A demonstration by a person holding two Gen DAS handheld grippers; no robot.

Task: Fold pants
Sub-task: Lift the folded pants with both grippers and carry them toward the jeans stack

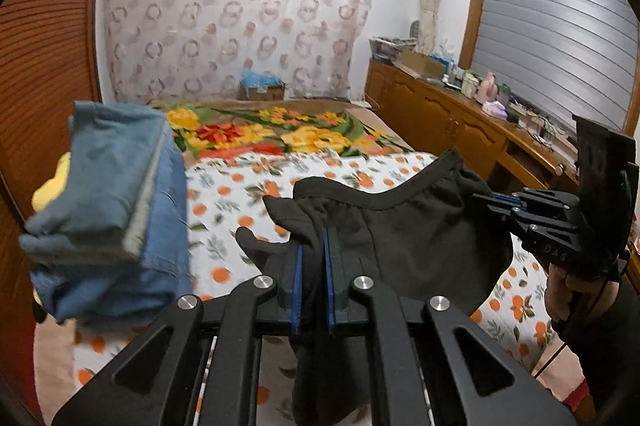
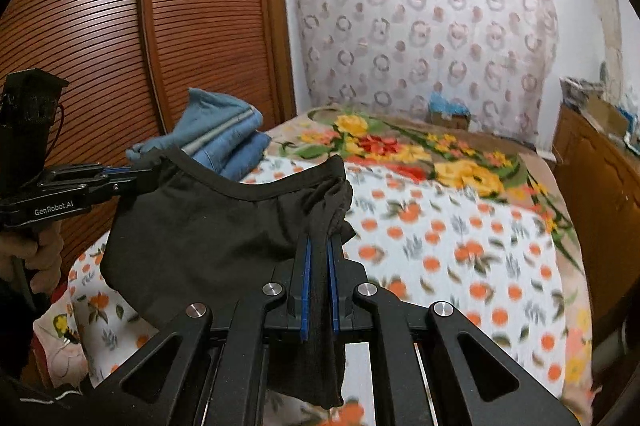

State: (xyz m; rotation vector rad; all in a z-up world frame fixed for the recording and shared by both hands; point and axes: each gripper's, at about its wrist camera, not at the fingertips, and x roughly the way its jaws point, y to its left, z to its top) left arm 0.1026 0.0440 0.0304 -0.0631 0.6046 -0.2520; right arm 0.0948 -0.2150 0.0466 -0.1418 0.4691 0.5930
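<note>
Above the bed [image 1: 360, 178], black pants [image 1: 420, 226] hang clamped between both grippers' fingers [image 1: 298, 266].

You grip matt black cloth pants [image 1: 420, 226] between smooth blue pads [image 1: 298, 286] on matt black grippers with polished metal pins [image 1: 265, 282]; folded blue denim [image 1: 120, 226] sits nearby, beside a glossy slatted wooden wardrobe [image 2: 100, 38].

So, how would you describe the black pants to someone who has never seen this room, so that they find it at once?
Start from the bed with the orange-print sheet. Above its near end, the black pants hang in the air, stretched by the waistband between the left tongs and the right tongs. Unlike the folded blue clothes stacked by the wooden wardrobe, they are dark, unfolded and off the bed.
</note>
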